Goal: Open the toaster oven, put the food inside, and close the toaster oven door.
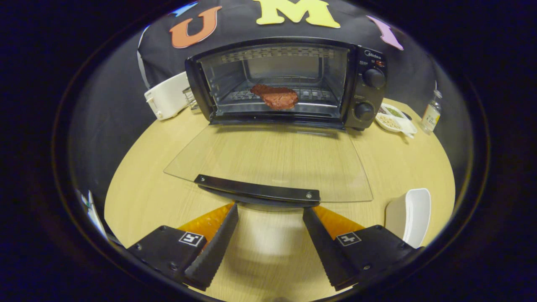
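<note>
Tabletop [168,184]: steak [275,97] crosswise, claw [270,209] agape

I see my tool [270,209] spread wide, its fingertips just under the black handle [258,189] of the toaster oven's glass door [272,157], gripping nothing. The door lies fully open over the table [142,188]. A reddish piece of meat [275,97] sits on the rack inside the toaster oven [369,63]. A white dish [413,214] stands beside my right finger.
</note>
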The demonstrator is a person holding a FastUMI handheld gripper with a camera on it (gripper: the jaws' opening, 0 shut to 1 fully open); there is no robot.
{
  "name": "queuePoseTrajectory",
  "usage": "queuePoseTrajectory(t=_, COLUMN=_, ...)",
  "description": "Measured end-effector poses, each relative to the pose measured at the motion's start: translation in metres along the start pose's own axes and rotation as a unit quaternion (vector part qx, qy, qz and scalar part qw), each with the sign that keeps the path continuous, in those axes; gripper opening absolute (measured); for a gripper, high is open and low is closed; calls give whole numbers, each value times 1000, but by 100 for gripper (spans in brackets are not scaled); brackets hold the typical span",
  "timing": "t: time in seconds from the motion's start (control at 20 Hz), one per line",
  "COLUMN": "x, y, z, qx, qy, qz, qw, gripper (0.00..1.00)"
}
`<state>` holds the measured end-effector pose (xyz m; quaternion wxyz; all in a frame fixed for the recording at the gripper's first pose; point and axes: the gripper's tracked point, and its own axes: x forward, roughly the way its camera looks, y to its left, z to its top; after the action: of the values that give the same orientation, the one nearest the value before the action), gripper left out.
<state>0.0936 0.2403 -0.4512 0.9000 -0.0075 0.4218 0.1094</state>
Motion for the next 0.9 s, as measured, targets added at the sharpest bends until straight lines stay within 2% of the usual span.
queuePoseTrajectory(t=0.4, x=-36, y=-1, z=53, qx=4, qy=-43, qz=10, qw=999, gripper=100)
queuePoseTrajectory(t=0.9, x=-53, y=1, z=124, qx=23, qy=-90, qz=20, qw=995, gripper=100)
